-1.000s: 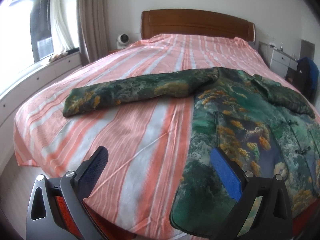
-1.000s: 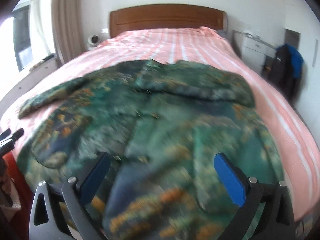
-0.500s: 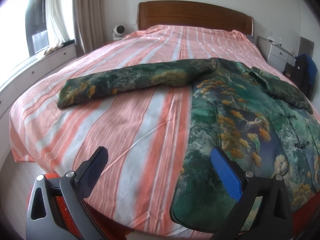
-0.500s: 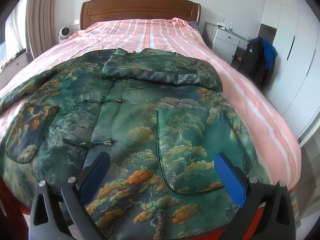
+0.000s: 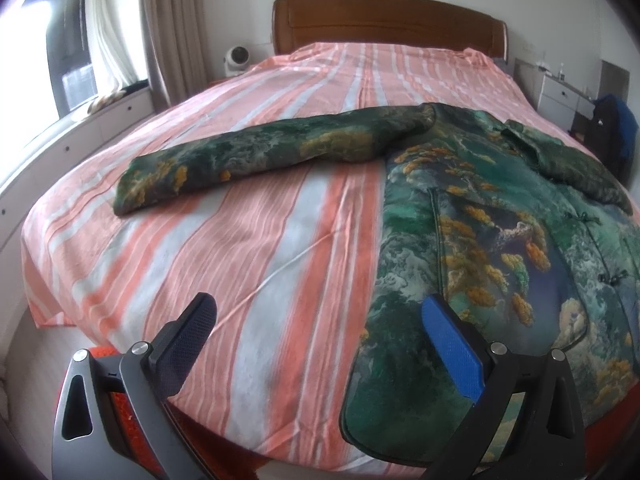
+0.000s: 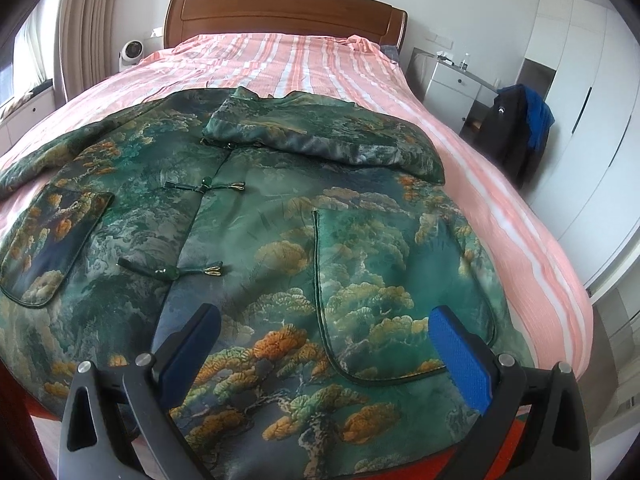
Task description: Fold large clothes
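Note:
A large green jacket (image 6: 256,216) with a pine-tree print lies front up on the bed, its knot buttons done up. One sleeve (image 5: 272,148) stretches out flat to the left. The other sleeve (image 6: 328,136) is folded across the chest. My left gripper (image 5: 320,344) is open above the foot of the bed, beside the jacket's (image 5: 500,240) lower left hem, holding nothing. My right gripper (image 6: 324,344) is open above the hem near the right patch pocket (image 6: 392,280), with nothing between its fingers.
The bed (image 5: 260,240) has a pink and white striped sheet and a wooden headboard (image 6: 280,12). A small white fan (image 5: 236,58) stands at the left of the headboard. At the right are a white nightstand (image 6: 452,80), a dark and blue garment (image 6: 520,120) and white wardrobes (image 6: 580,100).
The right gripper has swung rightward along the foot of the bed, from the jacket's middle to its right pocket. The left gripper has shifted slightly. Both stay open.

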